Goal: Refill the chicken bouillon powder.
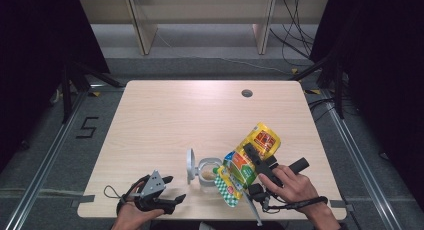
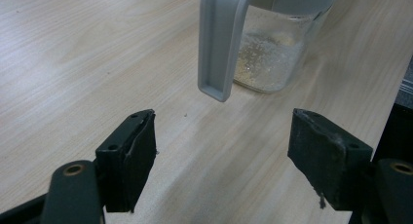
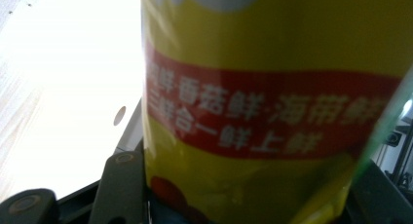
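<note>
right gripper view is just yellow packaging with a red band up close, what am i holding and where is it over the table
Observer: The right gripper is clamped on a yellow and green pouch, tilted with its lower end down toward a small clear jar.
Operator: jar open or closed
Observer: Open. Its grey lid stands flipped up on the jar's left side in the high view.
Operator: anything in it
Observer: Yes, the left gripper view shows a layer of pale granules at the bottom.
Operator: where's my left gripper
Observer: The left gripper sits near the table's front edge, left of the jar, jaws open and holding nothing.
</note>
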A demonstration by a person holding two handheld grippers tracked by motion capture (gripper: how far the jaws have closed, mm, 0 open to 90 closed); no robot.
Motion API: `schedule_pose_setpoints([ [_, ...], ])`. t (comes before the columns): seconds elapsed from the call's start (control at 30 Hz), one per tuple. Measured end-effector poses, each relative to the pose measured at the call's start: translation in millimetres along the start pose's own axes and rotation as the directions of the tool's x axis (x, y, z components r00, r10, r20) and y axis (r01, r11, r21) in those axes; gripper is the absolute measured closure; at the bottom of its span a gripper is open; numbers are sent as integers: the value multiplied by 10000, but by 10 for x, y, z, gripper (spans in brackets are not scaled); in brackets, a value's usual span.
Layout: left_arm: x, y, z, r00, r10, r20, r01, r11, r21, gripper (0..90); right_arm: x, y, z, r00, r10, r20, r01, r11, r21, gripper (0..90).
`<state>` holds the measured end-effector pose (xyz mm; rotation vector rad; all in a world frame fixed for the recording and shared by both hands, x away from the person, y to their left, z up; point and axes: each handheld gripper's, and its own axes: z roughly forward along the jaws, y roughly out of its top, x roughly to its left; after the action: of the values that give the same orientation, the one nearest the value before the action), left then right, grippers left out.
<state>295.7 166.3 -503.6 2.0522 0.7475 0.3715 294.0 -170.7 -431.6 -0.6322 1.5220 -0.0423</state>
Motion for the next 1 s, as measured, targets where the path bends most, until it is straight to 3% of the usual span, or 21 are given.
schedule_pose_setpoints([
  [0.23,1,0,-6,9999,-71,107,70,10000,61,253,5,7,1,10000,-2,-25,2,10000,-95,473],
  [0.3,15,4,-2,9997,248,29,-248,9997,-9,253,2,1,-3,10000,-41,32,41,10000,-53,474],
  [0.47,19,7,-7,9997,239,93,-239,9997,51,253,6,-8,-1,10000,8,24,-8,10000,-82,479],
  [0.53,18,6,-8,9997,222,96,-223,9997,51,253,20,-10,0,9999,115,39,-115,9999,-60,479],
  [0.6,2,2,-6,9999,-52,102,51,10000,67,253,7,-16,-4,10000,89,12,-89,9999,-115,479],
  [0.73,6,0,-4,10000,-4,19,4,10000,-1,253,3,-19,-3,10000,60,22,-60,9999,-99,480],
  [0.77,1,1,-2,9999,-100,69,100,9999,-8,252,26,-23,-12,9992,388,-22,-388,9992,24,480],
  [0.83,4,1,-6,9999,-76,72,75,9999,68,253,4,-20,-1,10000,54,26,-53,10000,-84,480],
  [0.93,16,6,-9,9998,185,54,-185,9998,1,253,9,-23,-10,10000,99,8,-99,9999,-77,480],
  [1.0,4,1,-7,10000,-60,50,60,10000,64,253,10,-21,-5,10000,100,6,-100,9999,-72,480],
])
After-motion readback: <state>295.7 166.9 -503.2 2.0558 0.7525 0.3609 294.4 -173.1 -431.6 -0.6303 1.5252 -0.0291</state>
